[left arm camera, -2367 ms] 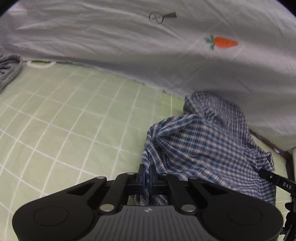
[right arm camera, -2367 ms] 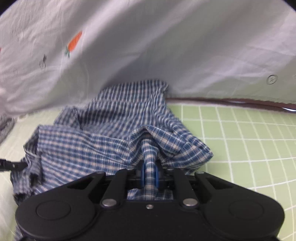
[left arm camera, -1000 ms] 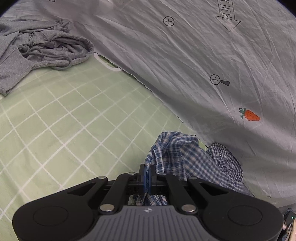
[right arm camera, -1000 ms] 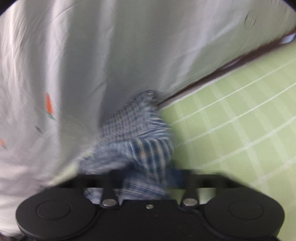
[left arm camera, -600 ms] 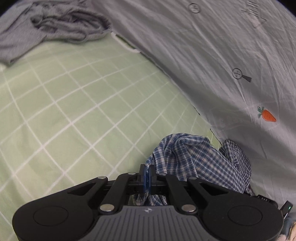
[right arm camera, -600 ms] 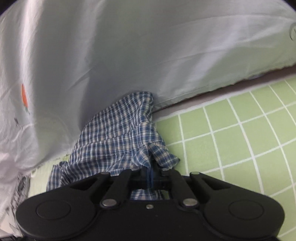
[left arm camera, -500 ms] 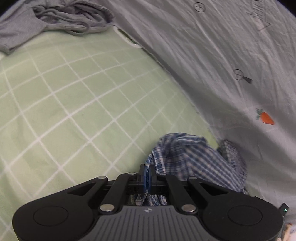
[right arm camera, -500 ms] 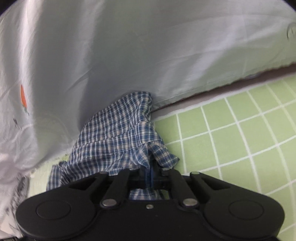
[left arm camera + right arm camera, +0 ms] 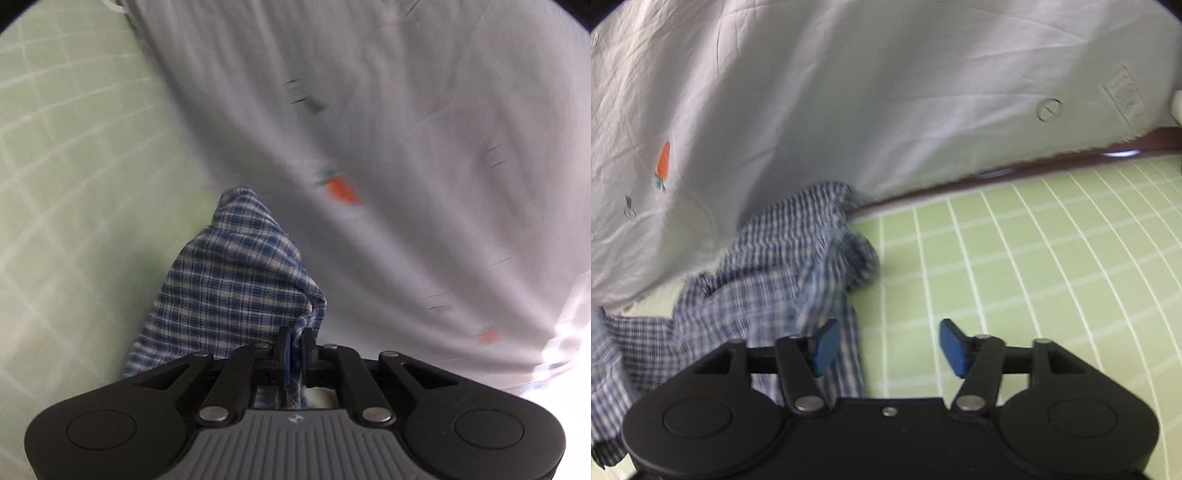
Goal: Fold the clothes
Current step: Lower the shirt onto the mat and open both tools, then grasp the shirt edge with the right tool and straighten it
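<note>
Garment: we find a blue checked shirt (image 9: pixel 768 280) lying rumpled on the green grid mat (image 9: pixel 1034 266), its far end against the pale carrot-print sheet (image 9: pixel 849 92) that hangs behind.
Left gripper (image 9: pixel 294 341): pinched tight on a bunched edge of the shirt, lifting that part off the mat.
Right gripper (image 9: pixel 886 345): fingers spread wide, empty, with the shirt just beside its left finger (image 9: pixel 822 345).
Fold state: we see no flat panel, no aligned edges, no crease.
Progress: we judge this garment unfolded at present; spreading and folding remain.
Limits: both views blurred; sleeves and collar cannot be told.
</note>
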